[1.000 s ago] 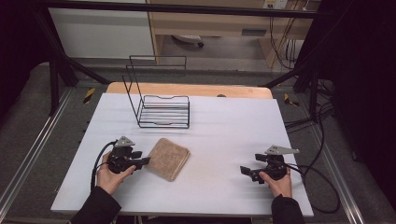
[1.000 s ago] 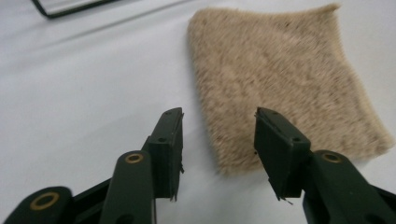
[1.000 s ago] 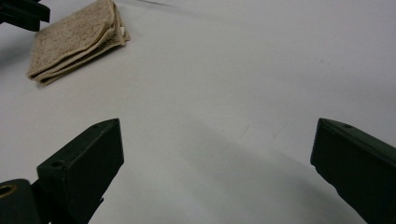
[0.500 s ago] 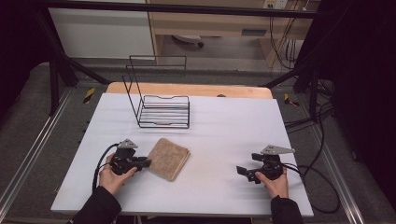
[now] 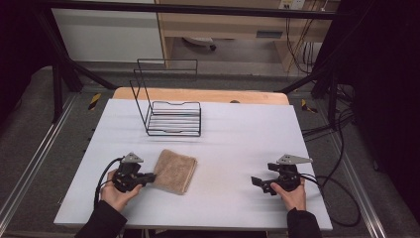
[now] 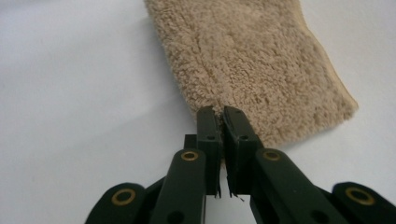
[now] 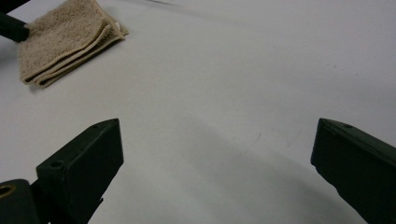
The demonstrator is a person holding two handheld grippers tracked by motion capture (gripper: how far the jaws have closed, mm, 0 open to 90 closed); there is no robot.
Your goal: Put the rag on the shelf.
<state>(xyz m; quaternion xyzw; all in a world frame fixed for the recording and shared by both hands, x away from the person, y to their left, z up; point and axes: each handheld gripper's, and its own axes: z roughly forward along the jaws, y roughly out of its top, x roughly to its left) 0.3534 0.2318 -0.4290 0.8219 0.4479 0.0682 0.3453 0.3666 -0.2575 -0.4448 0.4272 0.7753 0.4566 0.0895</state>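
The folded beige terry-cloth towel [image 5: 174,170] lies flat on the white counter [image 5: 233,134], in front of the black wire rack [image 5: 168,114]. The left gripper [image 5: 148,177] has just been closing its fingers [image 6: 208,126]; they now pinch the towel's near-left edge, almost fully together. The right gripper [image 5: 257,183] rests well apart from the towel, its fingers [image 7: 88,158] spread wide with only bare counter between them.

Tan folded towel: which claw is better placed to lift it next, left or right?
Left. The left claw has just been closing and now pinches the near edge of the tan folded terry towel. The right claw stands open over bare white table, well apart from it.
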